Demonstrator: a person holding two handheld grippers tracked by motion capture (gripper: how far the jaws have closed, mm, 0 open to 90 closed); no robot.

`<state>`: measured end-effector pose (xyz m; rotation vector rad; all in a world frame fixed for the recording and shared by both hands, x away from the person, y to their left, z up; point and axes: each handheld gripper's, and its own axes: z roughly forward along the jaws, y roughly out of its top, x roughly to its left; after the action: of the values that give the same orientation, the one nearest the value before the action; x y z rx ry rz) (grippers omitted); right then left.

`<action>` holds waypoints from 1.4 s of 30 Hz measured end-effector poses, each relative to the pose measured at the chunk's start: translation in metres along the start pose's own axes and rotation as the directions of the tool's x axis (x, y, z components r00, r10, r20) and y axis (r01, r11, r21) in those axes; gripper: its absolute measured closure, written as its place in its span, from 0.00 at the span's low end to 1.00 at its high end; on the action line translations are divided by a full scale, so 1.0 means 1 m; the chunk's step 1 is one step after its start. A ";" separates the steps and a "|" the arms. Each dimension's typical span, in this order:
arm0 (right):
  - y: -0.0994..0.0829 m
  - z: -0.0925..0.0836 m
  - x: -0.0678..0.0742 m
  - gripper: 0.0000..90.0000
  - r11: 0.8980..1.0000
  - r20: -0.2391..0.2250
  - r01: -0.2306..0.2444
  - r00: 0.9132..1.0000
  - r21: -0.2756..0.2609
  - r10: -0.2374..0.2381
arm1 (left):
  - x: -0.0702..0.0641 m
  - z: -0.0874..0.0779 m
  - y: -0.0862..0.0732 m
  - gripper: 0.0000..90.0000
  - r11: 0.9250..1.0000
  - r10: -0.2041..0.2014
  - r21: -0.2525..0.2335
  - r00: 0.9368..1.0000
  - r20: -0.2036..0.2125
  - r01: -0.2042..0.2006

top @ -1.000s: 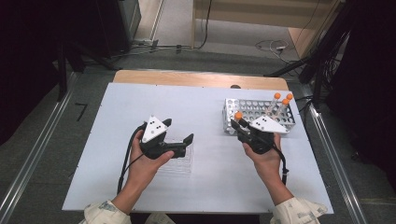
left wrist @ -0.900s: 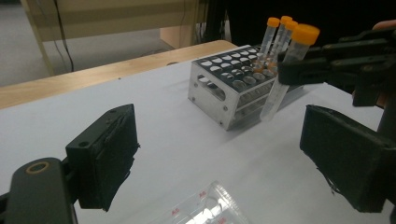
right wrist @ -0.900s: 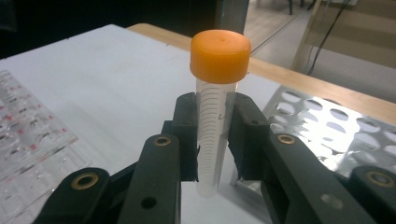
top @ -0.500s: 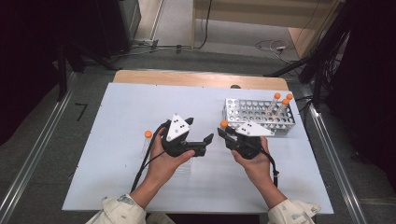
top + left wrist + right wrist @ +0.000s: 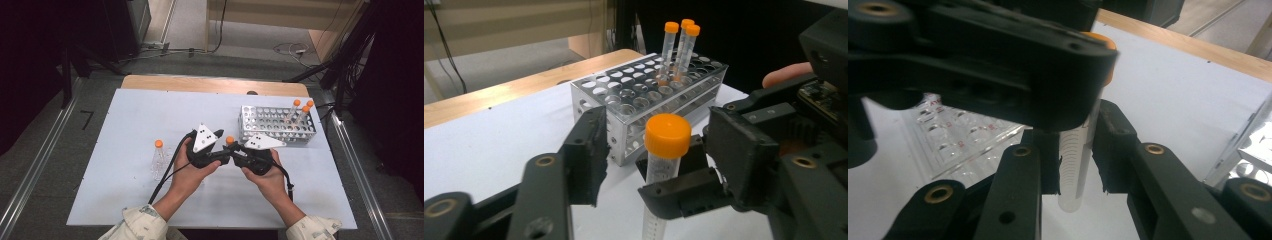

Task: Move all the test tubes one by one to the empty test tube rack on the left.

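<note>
Left gripper [image 5: 651,150] newly around tube [image 5: 664,150]

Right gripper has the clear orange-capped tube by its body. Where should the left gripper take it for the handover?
Take the clear orange-capped tube just under its cap, where the left gripper's closing jaws already flank it. It stands upright, and the right gripper is clamped lower on the body, so only the top is free. Come in level, probably from the side opposite the right gripper.

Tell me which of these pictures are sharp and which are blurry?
High view: evenly lit, soft, small things lack detail. Left gripper view: the orange-capped tube and metal rack are fairly sharp. Right gripper view: the left gripper looms dark and blurred up close.
</note>
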<state>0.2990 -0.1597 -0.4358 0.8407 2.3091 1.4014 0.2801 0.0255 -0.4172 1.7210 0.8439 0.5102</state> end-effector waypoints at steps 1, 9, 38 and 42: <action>0.000 0.000 0.001 0.80 1.000 -0.007 -0.001 1.000 0.000 0.001 | 0.000 0.000 0.000 0.54 1.000 0.001 -0.003 1.000 0.000 -0.001; 0.001 0.002 0.005 0.80 1.000 -0.025 0.001 1.000 0.000 -0.001 | -0.003 -0.003 0.000 0.75 0.999 0.033 -0.012 0.999 0.005 -0.033; -0.004 0.004 0.004 0.40 1.000 -0.016 -0.032 0.999 0.002 0.032 | 0.002 -0.020 0.007 0.79 0.999 0.011 -0.048 1.000 -0.007 -0.012; -0.009 0.002 -0.001 0.35 0.999 0.014 -0.054 0.998 -0.001 0.054 | 0.008 -0.035 0.013 0.79 0.998 0.001 -0.064 1.000 -0.016 -0.002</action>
<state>0.2976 -0.1625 -0.4448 0.9166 2.2915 1.4141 0.2643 0.0526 -0.3950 1.6614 0.8296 0.5470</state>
